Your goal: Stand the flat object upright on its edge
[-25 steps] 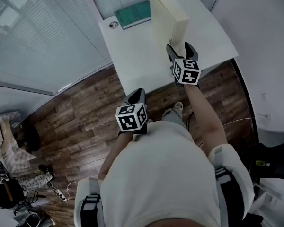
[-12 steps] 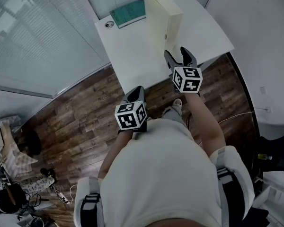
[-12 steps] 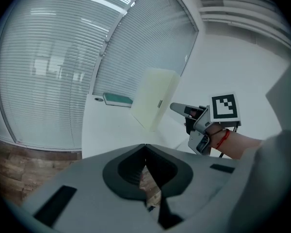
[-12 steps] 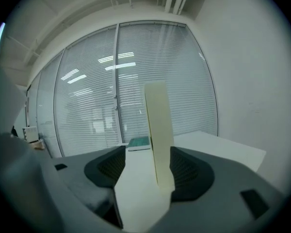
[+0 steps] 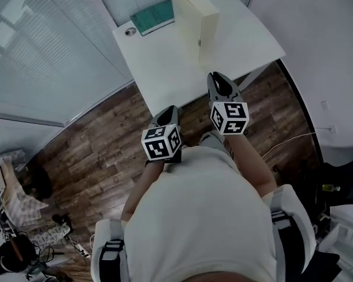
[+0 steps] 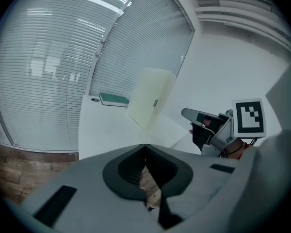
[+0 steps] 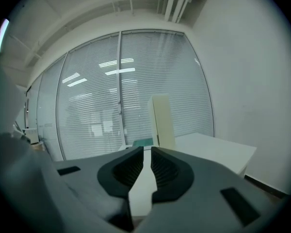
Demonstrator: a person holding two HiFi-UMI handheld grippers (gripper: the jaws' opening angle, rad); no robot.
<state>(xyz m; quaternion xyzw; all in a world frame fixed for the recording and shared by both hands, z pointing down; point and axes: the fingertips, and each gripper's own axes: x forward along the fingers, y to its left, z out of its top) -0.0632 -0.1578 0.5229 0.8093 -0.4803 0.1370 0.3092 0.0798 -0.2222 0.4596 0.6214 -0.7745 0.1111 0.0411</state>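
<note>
Flat box (image 5: 187,21) stands upright on tabletop (image 5: 162,63), job looks done; right tool (image 5: 216,78) just clenched empty, left tool (image 5: 168,113) clenched too, next: w/draw both.

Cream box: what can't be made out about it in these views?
- Cream box bottom edge on the table: right gripper view, hidden behind the right gripper.
- Mark on its narrow side: head view, too small to identify.
- Its right broad face: turned away in all three views.
</note>
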